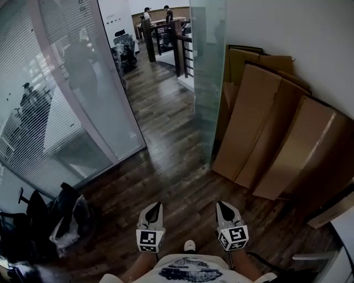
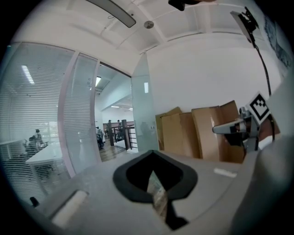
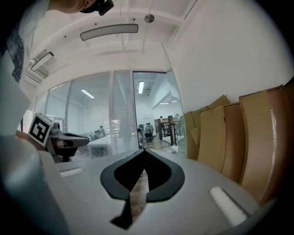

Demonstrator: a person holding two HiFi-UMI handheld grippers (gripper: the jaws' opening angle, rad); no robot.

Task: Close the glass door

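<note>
1. At the bottom edge of the head view is the person's printed shirt [image 1: 187, 271], with the toe of a shoe [image 1: 189, 245] just ahead of it on the wooden floor [image 1: 166, 166].
2. The left hand-held gripper [image 1: 157, 205] and the right hand-held gripper [image 1: 220, 204] are held side by side above the floor, apart from each other, both pointing ahead toward the doorway.
3. In its own view, the left hand-held gripper [image 2: 152, 152] has its jaws closed tip to tip, with nothing between them.
4. The right hand-held gripper [image 3: 143, 150] is likewise closed and empty.
5. The glass door [image 1: 208, 77] stands open ahead and slightly right, well apart from both grippers. It is a tall frosted panel, swung back toward the white wall.
6. Just beside the door, on its right, several flat cardboard sheets [image 1: 276, 132] lean against that wall.
7. On the left runs a glass partition [image 1: 61, 99] with blinds behind it. At its foot are dark bags [image 1: 66, 218].
8. Through the opening the floor runs on to a railing, with distant people [image 1: 146, 14] beyond.
</note>
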